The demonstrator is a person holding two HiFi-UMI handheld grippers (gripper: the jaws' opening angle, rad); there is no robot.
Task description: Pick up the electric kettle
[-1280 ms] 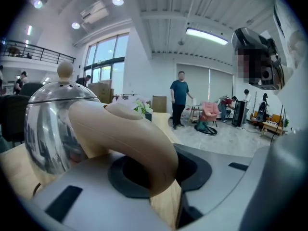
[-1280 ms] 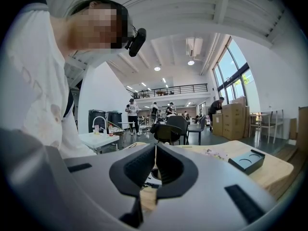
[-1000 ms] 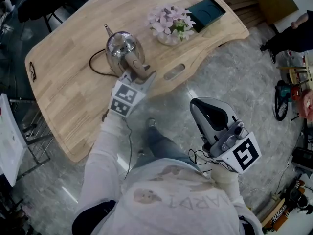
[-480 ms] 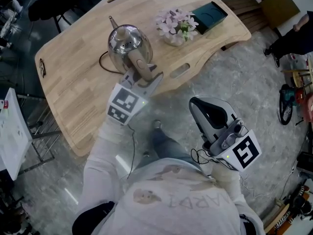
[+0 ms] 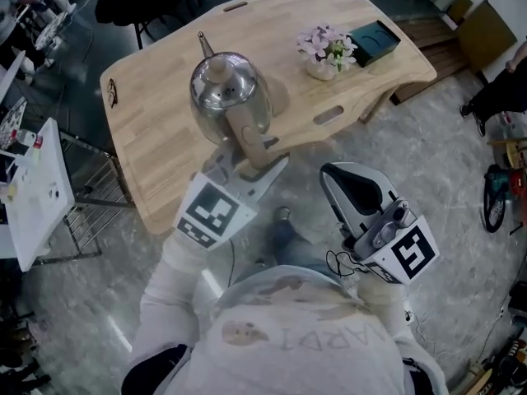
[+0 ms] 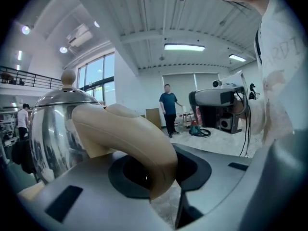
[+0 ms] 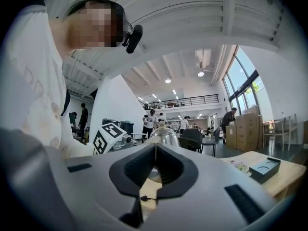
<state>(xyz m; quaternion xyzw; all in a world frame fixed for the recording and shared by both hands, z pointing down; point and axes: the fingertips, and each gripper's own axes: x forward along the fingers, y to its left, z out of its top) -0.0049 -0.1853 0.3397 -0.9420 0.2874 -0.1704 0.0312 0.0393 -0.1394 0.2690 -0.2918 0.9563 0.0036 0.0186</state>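
The steel electric kettle [image 5: 226,93] with a beige handle [image 5: 247,134] hangs in the air above the wooden table [image 5: 156,163]. My left gripper [image 5: 251,161] is shut on that handle from the near side. In the left gripper view the handle [image 6: 132,136] curves down between the two grey jaws, with the shiny kettle body [image 6: 53,129] to its left. My right gripper [image 5: 342,175] stays close to my body on the right, jaws shut with nothing in them. From the right gripper view the kettle [image 7: 162,134] shows beyond the right gripper [image 7: 155,170].
A vase of pink flowers [image 5: 328,52] and a dark box [image 5: 375,39] stand at the table's far right. A white rack [image 5: 33,196] is left of the table. A person [image 6: 168,107] stands far back in the hall. Chairs sit beyond the table's far side.
The kettle has come up off the table in my left gripper and looms larger in the head view. The right gripper has kept nearly the same spot in that view.
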